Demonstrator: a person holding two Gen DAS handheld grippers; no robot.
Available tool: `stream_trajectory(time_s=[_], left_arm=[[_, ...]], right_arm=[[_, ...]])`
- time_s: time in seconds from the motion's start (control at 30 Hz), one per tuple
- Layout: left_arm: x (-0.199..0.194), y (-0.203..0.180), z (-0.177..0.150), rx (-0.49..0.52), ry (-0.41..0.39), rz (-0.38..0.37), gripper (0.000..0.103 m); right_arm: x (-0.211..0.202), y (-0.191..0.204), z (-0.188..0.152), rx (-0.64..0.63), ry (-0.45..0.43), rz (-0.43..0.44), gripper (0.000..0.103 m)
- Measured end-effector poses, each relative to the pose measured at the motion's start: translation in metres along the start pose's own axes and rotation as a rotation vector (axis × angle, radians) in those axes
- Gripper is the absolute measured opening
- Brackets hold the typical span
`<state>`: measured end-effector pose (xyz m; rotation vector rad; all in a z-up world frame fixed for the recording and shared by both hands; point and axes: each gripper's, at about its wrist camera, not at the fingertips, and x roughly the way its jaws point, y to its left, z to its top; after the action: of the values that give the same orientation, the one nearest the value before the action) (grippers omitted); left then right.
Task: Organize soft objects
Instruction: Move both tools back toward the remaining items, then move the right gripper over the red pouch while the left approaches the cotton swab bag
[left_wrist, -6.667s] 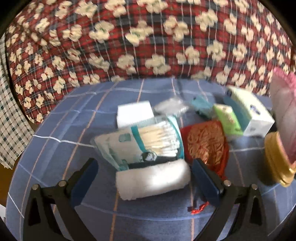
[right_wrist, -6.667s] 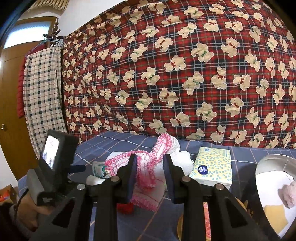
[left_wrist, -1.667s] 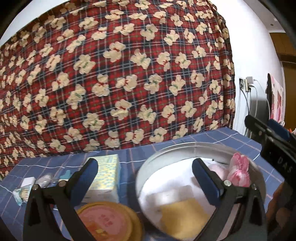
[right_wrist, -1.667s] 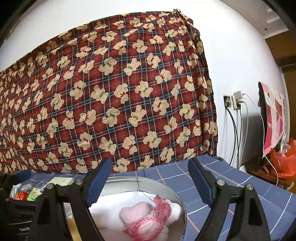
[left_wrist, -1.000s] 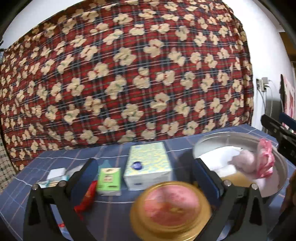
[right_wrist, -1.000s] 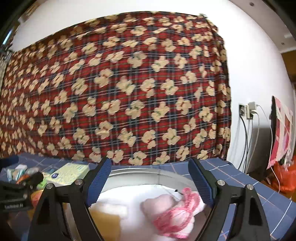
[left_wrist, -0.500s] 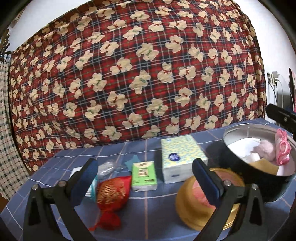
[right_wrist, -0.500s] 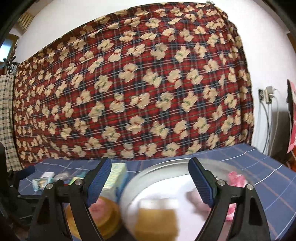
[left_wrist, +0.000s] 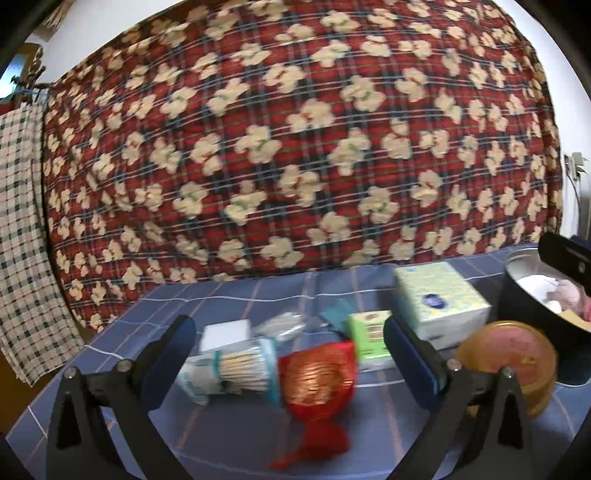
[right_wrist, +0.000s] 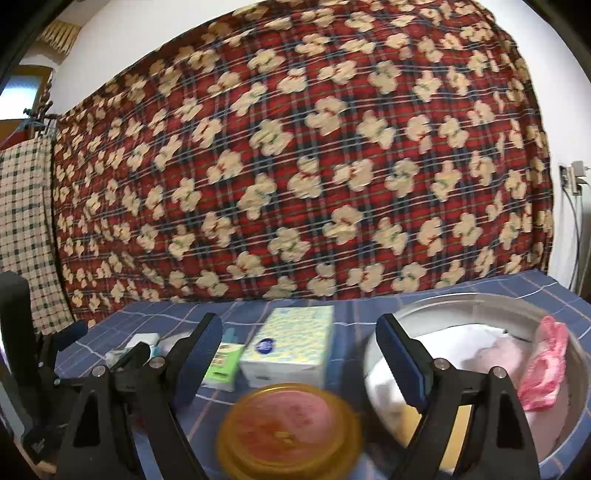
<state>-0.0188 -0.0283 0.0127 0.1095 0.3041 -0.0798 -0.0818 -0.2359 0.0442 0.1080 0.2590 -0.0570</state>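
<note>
Nearest the left wrist camera, left claw spread wide, empty, above a red mesh pouch and cotton-swab pack on the blue checked desk. Seen fully only from the right wrist: right claw released over a gold tin lid; beyond, tissue box; rightward, metal tin holding pink lace cloth.

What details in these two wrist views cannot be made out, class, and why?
- Left view: red pouch design, motion-blurred.
- Left view: round tin contents, cut off by frame edge and the right gripper's body.
- Right view: gold-rimmed lid label, blurred.
- Right view: cotton swab pack, hidden behind left gripper.
</note>
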Motion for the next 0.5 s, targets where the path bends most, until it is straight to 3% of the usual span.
stream_trajectory(time_s=[0.5], left_arm=[[0.042, 0.107, -0.007, -0.111, 0.091, 0.126, 0.103]], right_arm=[[0.044, 0.078, -0.016, -0.043, 0.167, 0.144, 0.087]])
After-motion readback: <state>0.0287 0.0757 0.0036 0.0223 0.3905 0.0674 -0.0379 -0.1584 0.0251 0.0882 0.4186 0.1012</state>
